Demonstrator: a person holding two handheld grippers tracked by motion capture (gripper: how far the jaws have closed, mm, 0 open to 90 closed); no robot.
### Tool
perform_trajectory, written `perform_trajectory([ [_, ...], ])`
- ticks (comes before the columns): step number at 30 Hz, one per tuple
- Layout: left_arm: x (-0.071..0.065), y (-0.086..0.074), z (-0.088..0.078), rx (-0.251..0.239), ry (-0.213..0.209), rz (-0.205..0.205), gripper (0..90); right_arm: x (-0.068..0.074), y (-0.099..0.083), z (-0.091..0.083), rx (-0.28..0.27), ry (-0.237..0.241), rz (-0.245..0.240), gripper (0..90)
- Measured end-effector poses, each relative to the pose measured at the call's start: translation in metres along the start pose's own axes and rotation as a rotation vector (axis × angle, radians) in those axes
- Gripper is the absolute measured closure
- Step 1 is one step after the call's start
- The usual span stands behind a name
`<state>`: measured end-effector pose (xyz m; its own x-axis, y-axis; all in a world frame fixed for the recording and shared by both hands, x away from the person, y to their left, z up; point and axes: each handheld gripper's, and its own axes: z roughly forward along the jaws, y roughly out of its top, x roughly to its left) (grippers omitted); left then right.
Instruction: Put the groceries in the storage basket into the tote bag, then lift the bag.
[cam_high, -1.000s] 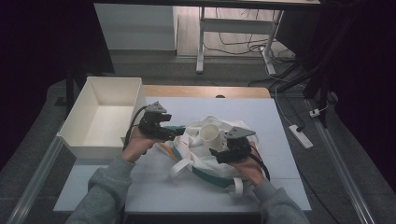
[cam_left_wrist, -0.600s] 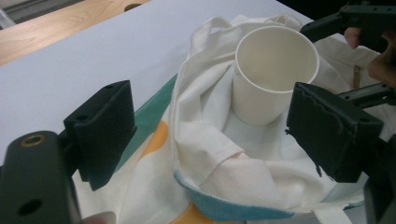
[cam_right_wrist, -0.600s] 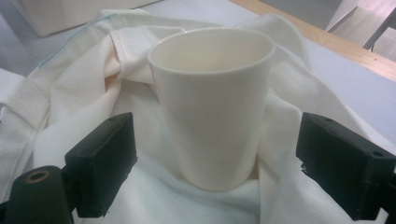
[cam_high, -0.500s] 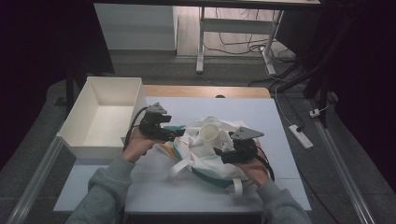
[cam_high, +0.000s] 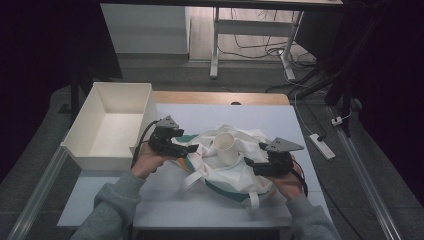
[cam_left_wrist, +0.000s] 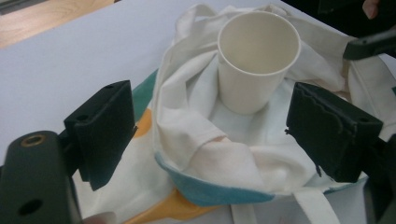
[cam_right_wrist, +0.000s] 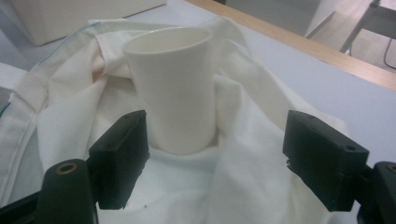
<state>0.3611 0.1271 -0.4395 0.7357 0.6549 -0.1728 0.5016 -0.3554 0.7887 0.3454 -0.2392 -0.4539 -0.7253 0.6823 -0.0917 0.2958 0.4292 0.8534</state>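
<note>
Paper cup (cam_high: 226, 145) is stood on tote bag (cam_high: 235, 172), L gripper (cam_left_wrist: 219, 140) jaws wide, R gripper (cam_right_wrist: 215, 156) jaws wide, just been closing w/ nothing gripped; next, cup likely to be grasped squarely.

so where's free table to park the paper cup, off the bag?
Free: the white tabletop behind the tote bag, up to the wooden edge strip; the front strip between the forearms; the white bin, which looks empty. Crowded: the middle, where the bag holds the paper cup between the left gripper and right gripper.
</note>
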Motion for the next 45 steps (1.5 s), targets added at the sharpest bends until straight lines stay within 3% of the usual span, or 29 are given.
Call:
perform_trajectory([
  [10,-0.002,-0.014,-0.002,0.010,0.000,-0.035,16.7,-0.014,-0.015,-0.019,-0.009,-0.029,0.043,26.1],
  [21,-0.004,-0.021,0.004,0.028,0.022,-0.053,18.8,-0.016,-0.021,-0.028,0.005,-0.046,0.042,27.6],
  [26,-0.004,-0.022,0.009,0.041,0.057,-0.046,23.1,-0.016,-0.024,-0.031,0.012,-0.053,0.042,27.9],
  [32,0.001,-0.025,0.015,0.053,0.104,-0.070,27.8,-0.017,-0.026,-0.029,0.024,-0.053,0.045,27.9],
  [40,0.008,-0.029,0.024,0.072,0.144,-0.100,39.7,-0.017,-0.028,-0.027,0.032,-0.051,0.038,28.0],
  [45,0.012,-0.030,0.027,0.082,0.156,-0.110,55.7,-0.017,-0.029,-0.025,0.043,-0.047,0.033,28.1],
])
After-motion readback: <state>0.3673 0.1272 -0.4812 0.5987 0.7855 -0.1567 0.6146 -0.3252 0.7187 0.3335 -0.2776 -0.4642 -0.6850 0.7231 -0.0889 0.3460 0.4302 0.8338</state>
